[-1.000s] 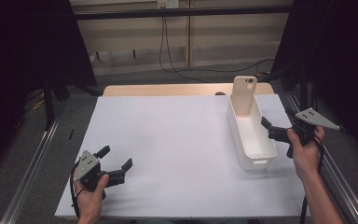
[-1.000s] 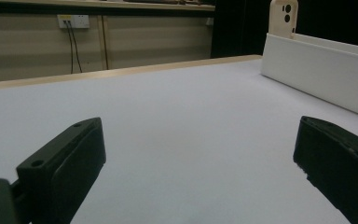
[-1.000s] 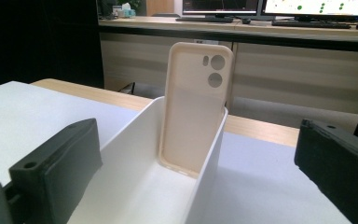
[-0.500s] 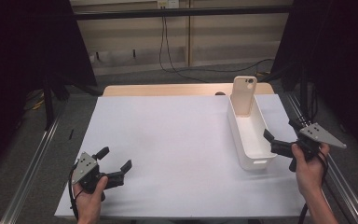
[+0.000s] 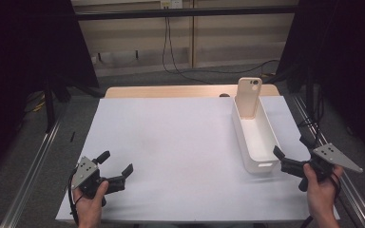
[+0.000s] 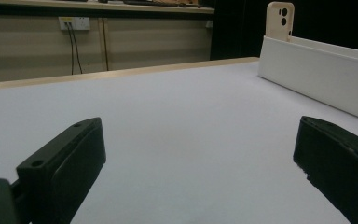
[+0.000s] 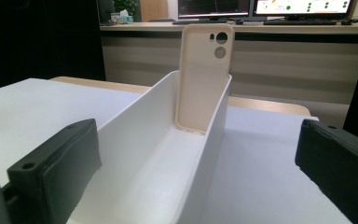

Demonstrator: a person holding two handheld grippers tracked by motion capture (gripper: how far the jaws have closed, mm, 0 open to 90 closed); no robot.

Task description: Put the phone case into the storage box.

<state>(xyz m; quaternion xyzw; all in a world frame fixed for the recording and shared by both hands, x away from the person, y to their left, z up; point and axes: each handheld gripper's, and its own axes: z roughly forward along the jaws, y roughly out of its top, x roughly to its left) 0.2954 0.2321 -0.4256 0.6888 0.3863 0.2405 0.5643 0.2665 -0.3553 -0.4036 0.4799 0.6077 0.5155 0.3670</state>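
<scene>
A long white bin (image 5: 266,145) lies on the right side of the white table sheet (image 5: 171,137). A beige phone case (image 5: 248,96) stands upright against the bin's far end, camera holes at the top. The right gripper view looks along the bin (image 7: 140,154) at the case (image 7: 205,79). My right gripper (image 5: 292,147) is open just right of the bin's near end, holding nothing. My left gripper (image 5: 115,163) rests open at the sheet's near left corner, empty. From the left gripper view, bin (image 6: 321,70) and case (image 6: 279,21) stand far off to the right.
A bare wooden table edge (image 5: 171,91) shows beyond the sheet. Metal rails (image 5: 28,171) run along both sides of the table. Dark curtains flank the workspace, and cables hang on the back wall (image 5: 171,42).
My right gripper has drawn back toward the near edge, from beside the bin's middle to its near end. The left gripper has barely moved.
</scene>
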